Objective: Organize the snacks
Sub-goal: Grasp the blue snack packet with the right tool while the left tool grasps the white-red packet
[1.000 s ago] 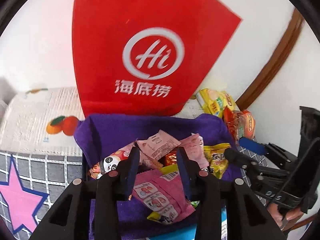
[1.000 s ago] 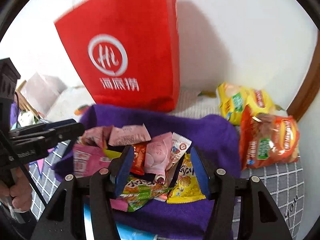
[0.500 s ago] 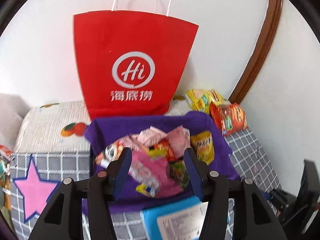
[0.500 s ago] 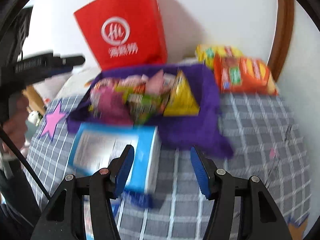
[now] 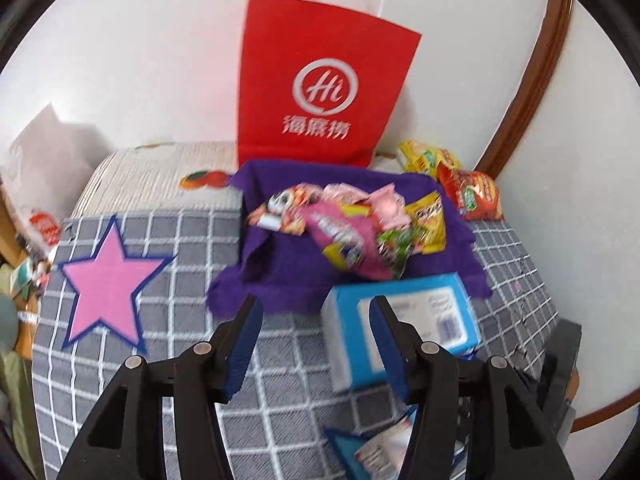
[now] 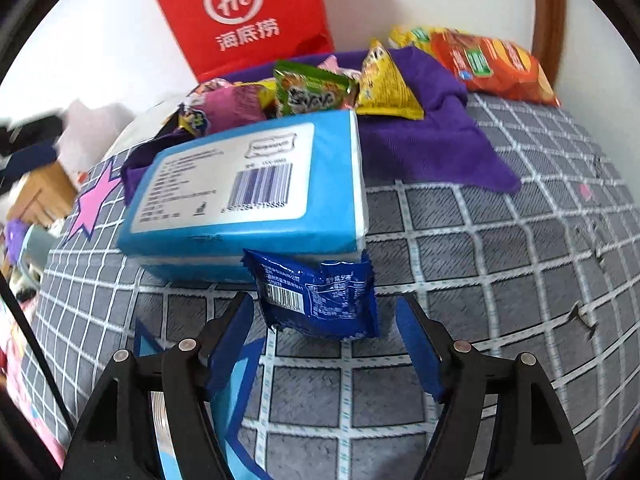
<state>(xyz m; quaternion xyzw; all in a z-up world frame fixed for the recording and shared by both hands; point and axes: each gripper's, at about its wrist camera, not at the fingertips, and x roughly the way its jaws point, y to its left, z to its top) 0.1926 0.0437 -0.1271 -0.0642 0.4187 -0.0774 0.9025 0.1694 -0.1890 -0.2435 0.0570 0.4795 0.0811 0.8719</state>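
Note:
A pile of small snack packets (image 5: 352, 232) lies on a purple cloth (image 5: 280, 264) in front of a red paper bag (image 5: 320, 80). My left gripper (image 5: 316, 340) hovers open over the grey checked cover, nothing between its fingers, with the blue tissue pack (image 5: 400, 328) just to its right. In the right wrist view a dark blue snack packet (image 6: 320, 296) leans against that tissue pack (image 6: 248, 200). My right gripper (image 6: 324, 340) is low behind the packet, its jaws opening, the pads clear of the wrapper. The snack pile (image 6: 312, 92) sits beyond.
Yellow and orange chip bags (image 5: 468, 188) lie at the back right against the wall, the orange one (image 6: 492, 64) nearest the wooden frame. A pink star (image 5: 108, 280) marks the cover at left. Another light blue pack (image 6: 236, 400) lies under my right gripper's left finger. Clutter sits off the left edge.
Both grippers have drawn back from the snack pile toward the near side. The right one has dropped low to the dark blue packet, and its jaws stand wider. The left jaws have widened too.

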